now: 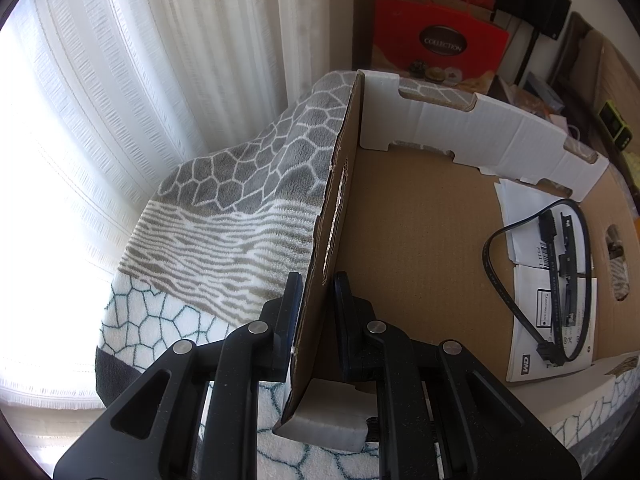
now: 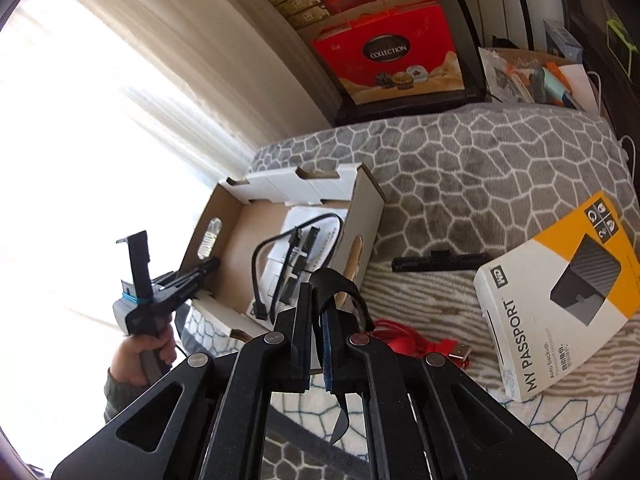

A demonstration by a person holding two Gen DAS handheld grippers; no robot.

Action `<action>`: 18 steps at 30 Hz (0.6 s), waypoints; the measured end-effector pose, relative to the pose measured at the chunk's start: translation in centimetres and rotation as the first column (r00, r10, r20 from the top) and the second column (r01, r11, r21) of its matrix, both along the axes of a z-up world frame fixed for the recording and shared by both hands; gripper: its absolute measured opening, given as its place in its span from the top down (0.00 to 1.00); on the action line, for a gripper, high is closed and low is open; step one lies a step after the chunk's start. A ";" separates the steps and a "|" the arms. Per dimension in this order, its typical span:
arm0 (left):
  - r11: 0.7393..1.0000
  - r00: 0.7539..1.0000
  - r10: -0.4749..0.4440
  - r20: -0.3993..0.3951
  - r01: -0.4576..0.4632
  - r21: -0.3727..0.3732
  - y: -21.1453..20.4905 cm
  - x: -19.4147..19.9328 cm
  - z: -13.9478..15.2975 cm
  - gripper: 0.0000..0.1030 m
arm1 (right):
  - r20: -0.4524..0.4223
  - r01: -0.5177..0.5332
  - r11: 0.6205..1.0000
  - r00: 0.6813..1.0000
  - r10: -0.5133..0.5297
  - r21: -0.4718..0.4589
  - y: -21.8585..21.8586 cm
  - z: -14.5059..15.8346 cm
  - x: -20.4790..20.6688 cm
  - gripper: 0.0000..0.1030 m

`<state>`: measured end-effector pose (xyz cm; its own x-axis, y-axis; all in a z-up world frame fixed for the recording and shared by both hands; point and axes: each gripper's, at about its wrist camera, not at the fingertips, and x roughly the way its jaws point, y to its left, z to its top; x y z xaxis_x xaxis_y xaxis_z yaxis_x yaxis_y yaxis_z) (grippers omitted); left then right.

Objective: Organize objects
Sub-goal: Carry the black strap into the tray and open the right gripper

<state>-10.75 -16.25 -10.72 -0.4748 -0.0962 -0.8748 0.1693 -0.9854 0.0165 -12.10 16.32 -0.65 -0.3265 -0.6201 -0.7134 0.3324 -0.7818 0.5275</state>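
Cable [image 1: 536, 276] in box [image 1: 320, 248], booklet [image 2: 560, 300], red cable [image 2: 420, 346] nearby

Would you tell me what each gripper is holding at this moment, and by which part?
The left gripper clamps the cardboard box by the top edge of its side wall. The right gripper pinches a black strap near its looped end.

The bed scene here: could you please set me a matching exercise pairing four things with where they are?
Things:
1. black cable
2. black strap
3. red cable
4. cardboard wall

Places:
A. on the blanket, beside the box
B. inside the cardboard box
C. between the left tool's fingers
D. between the right tool's fingers

Pairs: 1-B, 2-D, 3-A, 4-C
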 end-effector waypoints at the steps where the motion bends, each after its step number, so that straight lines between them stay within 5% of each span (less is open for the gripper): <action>1: 1.000 1.000 0.000 0.000 0.000 0.000 0.0 0.0 0.0 0.87 | -0.015 0.000 1.000 1.000 0.000 -0.001 -0.1 0.7 0.0 0.97; 10: 1.000 1.000 0.000 0.000 0.000 -0.001 0.0 -0.1 0.0 0.87 | -0.104 -0.016 1.000 0.994 0.016 0.003 -2.2 5.6 -0.5 0.97; 18: 1.000 1.000 0.000 0.000 0.000 -0.001 0.0 -0.1 0.0 0.87 | -0.111 -0.037 0.999 0.993 0.037 -0.003 -6.4 6.2 -1.4 0.97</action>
